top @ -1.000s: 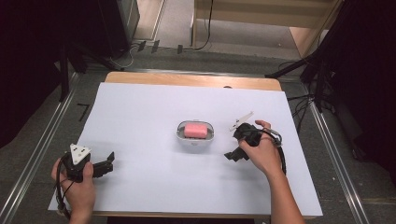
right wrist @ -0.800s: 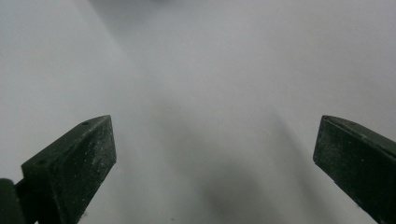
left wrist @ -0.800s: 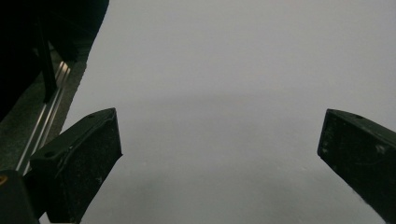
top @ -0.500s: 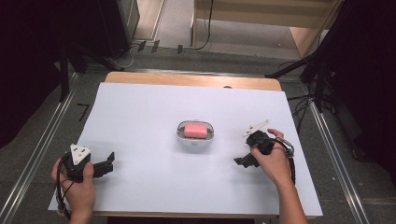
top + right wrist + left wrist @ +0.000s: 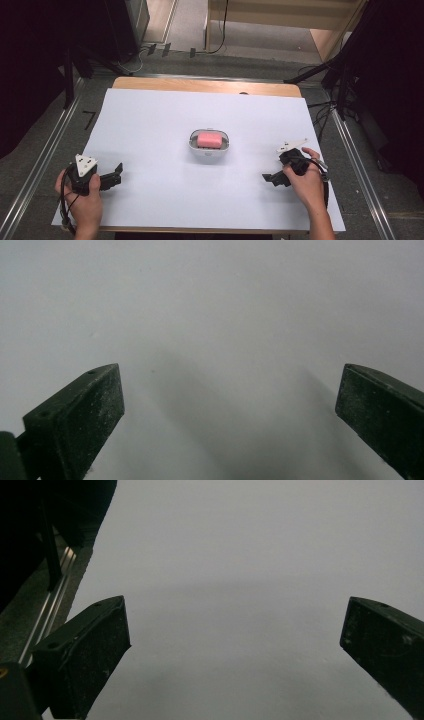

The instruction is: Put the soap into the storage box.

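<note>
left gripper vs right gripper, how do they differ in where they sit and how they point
The left gripper sits near the table's front left corner, the right gripper by the right edge. The left points right toward the middle; the right points left. Both are open, holding nothing, apart from the white dish.

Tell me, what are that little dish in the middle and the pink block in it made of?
The dish looks like glossy white plastic or glazed ceramic, judging by its smooth, pale rim; which one is hard to tell. The pink block has a matte, even surface with rounded edges, so probably soap or a sponge.
</note>
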{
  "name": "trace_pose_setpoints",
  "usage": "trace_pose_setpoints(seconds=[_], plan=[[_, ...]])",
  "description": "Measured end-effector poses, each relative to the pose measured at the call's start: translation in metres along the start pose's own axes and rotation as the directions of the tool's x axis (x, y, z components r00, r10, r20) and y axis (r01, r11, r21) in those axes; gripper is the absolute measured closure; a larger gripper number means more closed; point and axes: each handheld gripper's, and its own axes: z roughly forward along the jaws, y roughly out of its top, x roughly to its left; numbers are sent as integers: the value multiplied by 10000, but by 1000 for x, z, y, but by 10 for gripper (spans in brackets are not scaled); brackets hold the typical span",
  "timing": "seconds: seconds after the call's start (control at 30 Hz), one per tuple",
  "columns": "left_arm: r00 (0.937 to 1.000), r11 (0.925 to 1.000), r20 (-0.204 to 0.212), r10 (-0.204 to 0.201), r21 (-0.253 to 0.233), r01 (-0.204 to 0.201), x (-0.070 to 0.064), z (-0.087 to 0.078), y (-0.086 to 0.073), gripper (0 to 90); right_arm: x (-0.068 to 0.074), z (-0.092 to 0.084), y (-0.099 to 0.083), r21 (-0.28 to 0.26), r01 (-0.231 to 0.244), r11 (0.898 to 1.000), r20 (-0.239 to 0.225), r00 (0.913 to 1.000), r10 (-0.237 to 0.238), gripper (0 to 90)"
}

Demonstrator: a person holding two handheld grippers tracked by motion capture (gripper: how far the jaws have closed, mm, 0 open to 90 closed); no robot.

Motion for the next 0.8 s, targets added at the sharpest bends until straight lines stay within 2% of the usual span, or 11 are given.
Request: trace_pose_setpoints(seconds=[0.3,0.37,0.47,0.8], plan=[[10000,10000,-20,18,-5,-18,0,0,0,0,-6,-13,-35,-908,-666,9936,345,9970,700,0],[10000,10000,-33,26,-5,-26,0,0,0,0,-6,-13,-37,-995,-743,9923,390,9961,785,0],[10000,10000,-35,36,-2,-36,0,0,0,0,-7,-17,-49,-1445,-1007,9844,450,9931,1082,0],[10000,10000,-33,83,7,-83,-1,0,0,0,-8,-23,-71,-2251,-1311,9655,555,9876,1470,0]])
